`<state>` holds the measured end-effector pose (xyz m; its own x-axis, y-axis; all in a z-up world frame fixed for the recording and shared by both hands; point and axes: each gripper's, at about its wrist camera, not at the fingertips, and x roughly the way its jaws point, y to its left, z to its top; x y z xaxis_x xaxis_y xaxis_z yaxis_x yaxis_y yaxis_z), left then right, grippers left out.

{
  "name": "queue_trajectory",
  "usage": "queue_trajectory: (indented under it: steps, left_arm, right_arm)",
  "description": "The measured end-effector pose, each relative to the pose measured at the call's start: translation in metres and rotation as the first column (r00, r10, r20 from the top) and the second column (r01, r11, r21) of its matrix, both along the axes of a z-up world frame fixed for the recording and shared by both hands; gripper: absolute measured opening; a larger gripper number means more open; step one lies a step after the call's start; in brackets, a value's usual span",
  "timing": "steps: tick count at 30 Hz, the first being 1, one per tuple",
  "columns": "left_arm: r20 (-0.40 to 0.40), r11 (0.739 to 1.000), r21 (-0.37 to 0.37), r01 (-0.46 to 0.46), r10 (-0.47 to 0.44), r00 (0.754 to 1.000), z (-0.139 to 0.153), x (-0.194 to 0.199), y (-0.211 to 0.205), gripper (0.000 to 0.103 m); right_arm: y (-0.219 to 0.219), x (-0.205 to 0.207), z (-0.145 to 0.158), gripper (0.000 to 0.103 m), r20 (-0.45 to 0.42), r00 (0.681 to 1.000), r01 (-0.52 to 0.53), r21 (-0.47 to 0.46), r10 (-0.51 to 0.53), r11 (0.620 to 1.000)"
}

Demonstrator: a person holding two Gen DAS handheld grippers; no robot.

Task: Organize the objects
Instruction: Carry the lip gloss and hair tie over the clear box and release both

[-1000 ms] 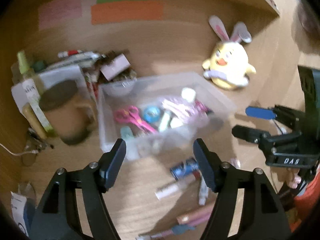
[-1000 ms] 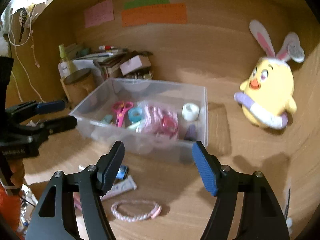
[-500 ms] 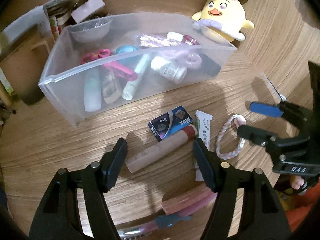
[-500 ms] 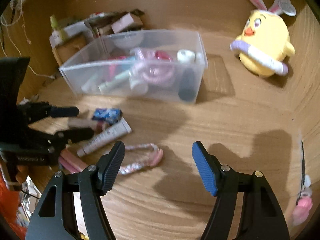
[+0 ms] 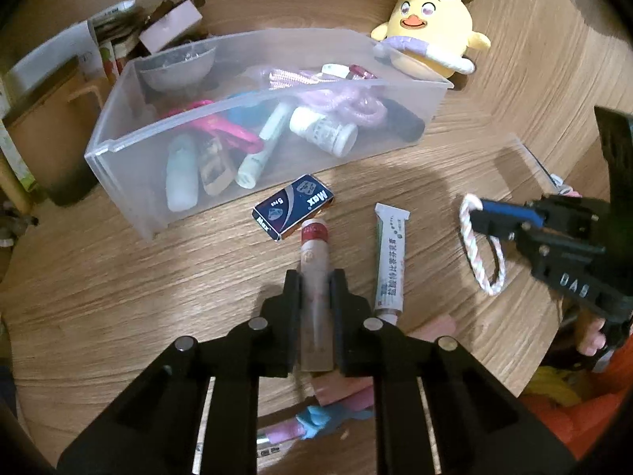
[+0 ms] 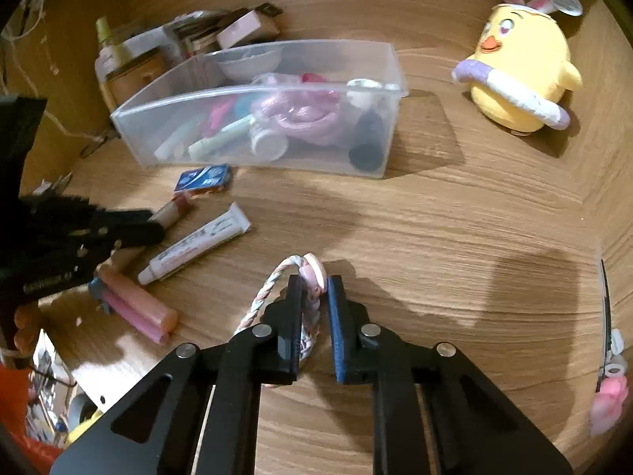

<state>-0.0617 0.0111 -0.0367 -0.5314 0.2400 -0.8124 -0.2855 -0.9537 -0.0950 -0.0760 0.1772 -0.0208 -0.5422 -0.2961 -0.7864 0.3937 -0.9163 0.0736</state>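
Note:
My left gripper [image 5: 315, 277] is closing its jaws on a beige tube with a red label [image 5: 314, 249] that lies on the wooden desk, and the pads press its sides. My right gripper [image 6: 315, 285] is closing on a pink-and-white braided hair tie [image 6: 273, 281], which is pinched between its pads. In the left wrist view, the right gripper [image 5: 502, 217] and the hair tie [image 5: 480, 269] show at the right. The right wrist view has the left gripper [image 6: 130, 225] at its left edge. A clear bin [image 5: 130, 150] [image 6: 391, 63] of small items stands beyond.
A blue Max box [image 5: 294, 206], a white ointment tube [image 5: 389, 261] and pink sticks [image 6: 134, 304] lie loose near the bin. A yellow chick plush [image 6: 522, 75] sits far right. Boxes and a brown mug [image 5: 47, 126] crowd the left. A hair clip [image 6: 607, 388] lies at the right edge.
Both grippers have sunk toward the desk and tipped downward. Both went from open to shut, the left on the tube and the right on the hair tie.

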Motion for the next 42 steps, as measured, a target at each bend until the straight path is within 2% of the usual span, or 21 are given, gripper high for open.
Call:
queue_trajectory:
  steps: [10,20,28,33,42]
  left_arm:
    - [-0.114,0.997,0.063,-0.048,0.055,0.992,0.039,0.010,-0.015,0.014]
    - [-0.233,0.983,0.147,-0.112,0.145,0.962,0.083,-0.002,-0.036,0.014]
    - [-0.252,0.967,0.180,-0.180,0.222,0.942,0.104,-0.034,-0.060,0.014]
    - [-0.220,0.963,0.179,-0.200,0.237,0.946,0.102,-0.061,-0.068,0.014]
    - [-0.113,0.969,0.154,-0.192,0.211,0.971,0.074,-0.104,-0.062,0.014]
  right_arm:
    - [0.008,-0.013,0.041,0.011,-0.092,0.995,0.023,-0.094,-0.032,0.995]
    - [-0.005,-0.028,0.091,0.011,-0.225,0.974,-0.010,-0.132,-0.020,0.991]
    - [-0.017,-0.050,0.121,0.011,-0.305,0.952,-0.006,-0.149,-0.040,0.989]
    - [-0.027,-0.077,0.114,0.011,-0.291,0.955,0.015,-0.120,-0.050,0.993]
    - [-0.047,-0.131,0.066,0.011,-0.168,0.985,0.040,-0.023,-0.044,0.999]
